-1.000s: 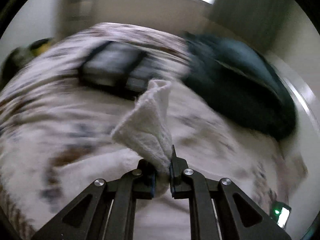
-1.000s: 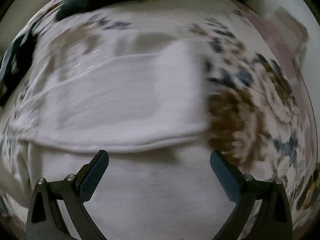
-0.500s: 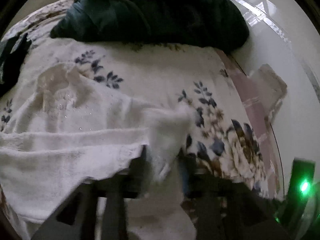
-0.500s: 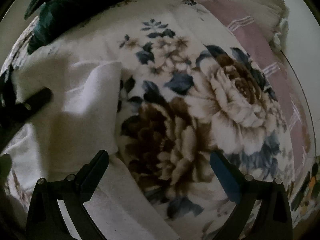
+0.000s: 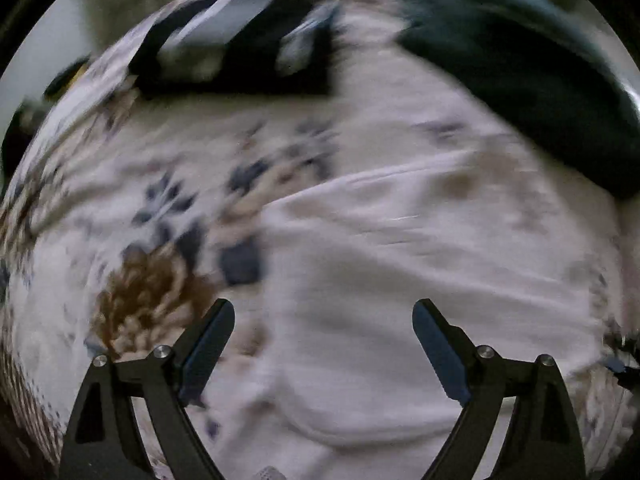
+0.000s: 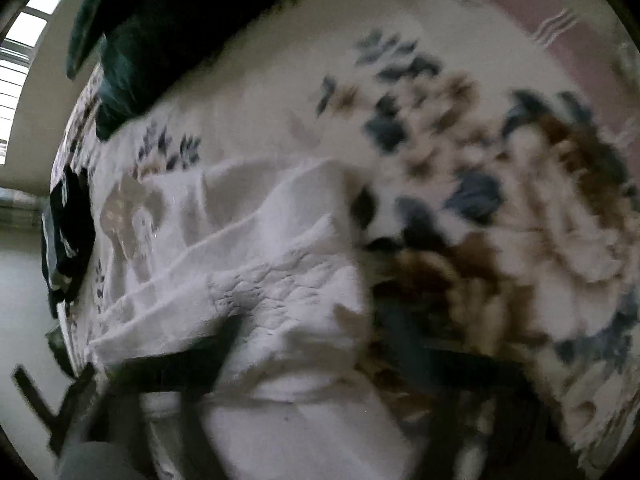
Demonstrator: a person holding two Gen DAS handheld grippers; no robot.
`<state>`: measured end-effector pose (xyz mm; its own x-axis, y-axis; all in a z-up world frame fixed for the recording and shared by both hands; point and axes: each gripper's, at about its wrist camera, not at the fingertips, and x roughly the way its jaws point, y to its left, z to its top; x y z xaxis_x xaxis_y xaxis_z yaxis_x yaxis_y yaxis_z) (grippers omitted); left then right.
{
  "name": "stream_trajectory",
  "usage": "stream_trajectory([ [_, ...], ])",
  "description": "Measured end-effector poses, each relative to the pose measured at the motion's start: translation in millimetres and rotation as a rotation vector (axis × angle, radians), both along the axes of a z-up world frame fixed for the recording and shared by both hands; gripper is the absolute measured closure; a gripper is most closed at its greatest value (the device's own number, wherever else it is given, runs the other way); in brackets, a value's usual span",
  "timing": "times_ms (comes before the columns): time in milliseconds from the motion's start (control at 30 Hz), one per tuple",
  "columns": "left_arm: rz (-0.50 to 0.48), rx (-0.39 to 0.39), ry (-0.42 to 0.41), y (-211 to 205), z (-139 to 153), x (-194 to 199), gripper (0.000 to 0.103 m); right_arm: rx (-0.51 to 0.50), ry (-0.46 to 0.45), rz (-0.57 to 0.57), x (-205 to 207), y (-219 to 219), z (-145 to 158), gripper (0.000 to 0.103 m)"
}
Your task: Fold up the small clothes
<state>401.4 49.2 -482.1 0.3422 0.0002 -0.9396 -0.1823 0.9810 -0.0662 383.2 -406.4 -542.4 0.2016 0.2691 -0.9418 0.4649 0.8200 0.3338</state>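
The left tongs (image 5: 323,344) are hovering wide and empty over the white garment (image 5: 400,280) at frame centre; the right tongs' (image 6: 304,356) state is too blurred to tell. The person is probably best slowing down and aligning the edges before pinching.

1. The left wrist view looks down and forward along the left gripper (image 5: 323,344), close over the bed (image 5: 132,184). Its jaws stand wide apart at the lower edge.
2. The right wrist view sits close and tilted; its jaws are a blur.
3. Both show the white garment (image 5: 400,264) (image 6: 256,264) beyond the jaws, and the dark bundle (image 5: 520,76) (image 6: 168,28) farther off.
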Motion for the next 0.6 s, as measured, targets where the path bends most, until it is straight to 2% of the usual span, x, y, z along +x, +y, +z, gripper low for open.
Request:
stream_trajectory([
  [33,0.024,0.006,0.020,10,-10,2,0.012,-0.027,0.017,0.007,3,5,-3,0.092],
  [133,0.038,0.035,0.041,18,-33,17,0.012,-0.109,-0.088,0.029,8,20,19,0.092],
  [267,-0.001,0.104,0.022,10,-47,51,0.012,-0.197,-0.197,0.006,7,19,54,0.094],
  [333,-0.009,0.124,0.024,10,-53,72,0.012,-0.241,-0.209,-0.004,6,15,57,0.094],
  [400,-0.011,0.133,0.030,12,-55,85,0.012,-0.237,-0.179,0.010,7,8,46,0.094],
  [467,-0.004,0.115,0.023,15,-49,92,0.012,-0.189,-0.080,0.065,8,5,24,0.094],
  [533,-0.015,0.111,0.003,17,-37,89,0.012,-0.138,-0.009,0.068,5,0,10,0.088],
  [567,-0.023,0.102,-0.005,17,-29,85,0.012,-0.128,0.009,0.060,2,-3,7,0.082],
  [600,-0.030,0.087,-0.019,17,-21,81,0.012,-0.126,-0.003,0.038,-3,-6,11,0.071],
])
